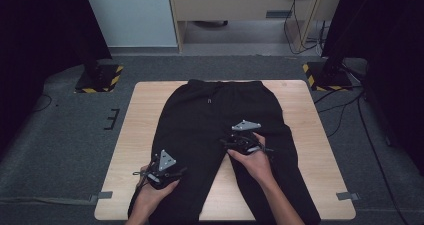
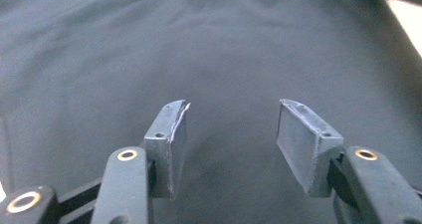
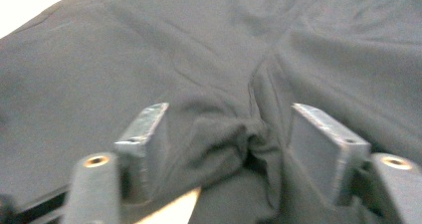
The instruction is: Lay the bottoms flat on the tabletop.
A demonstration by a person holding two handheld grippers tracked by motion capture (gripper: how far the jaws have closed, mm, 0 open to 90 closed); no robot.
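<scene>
Nearest, the right gripper (image 3: 226,134) stands released, jaws straddling the bunched crotch of the pants (image 1: 220,120) spread on the table (image 1: 310,150). The left gripper (image 2: 231,129), also released, hovers over a leg. Closing now risks pinching both layers.

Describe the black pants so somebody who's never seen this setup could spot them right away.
Start at the light wooden table standing on the grey carpet. The black pants lie flat on it, waistband at the far edge, both legs running toward the person and over the near edge. They are the sole garment there, and the left gripper and right gripper sit on them.
</scene>
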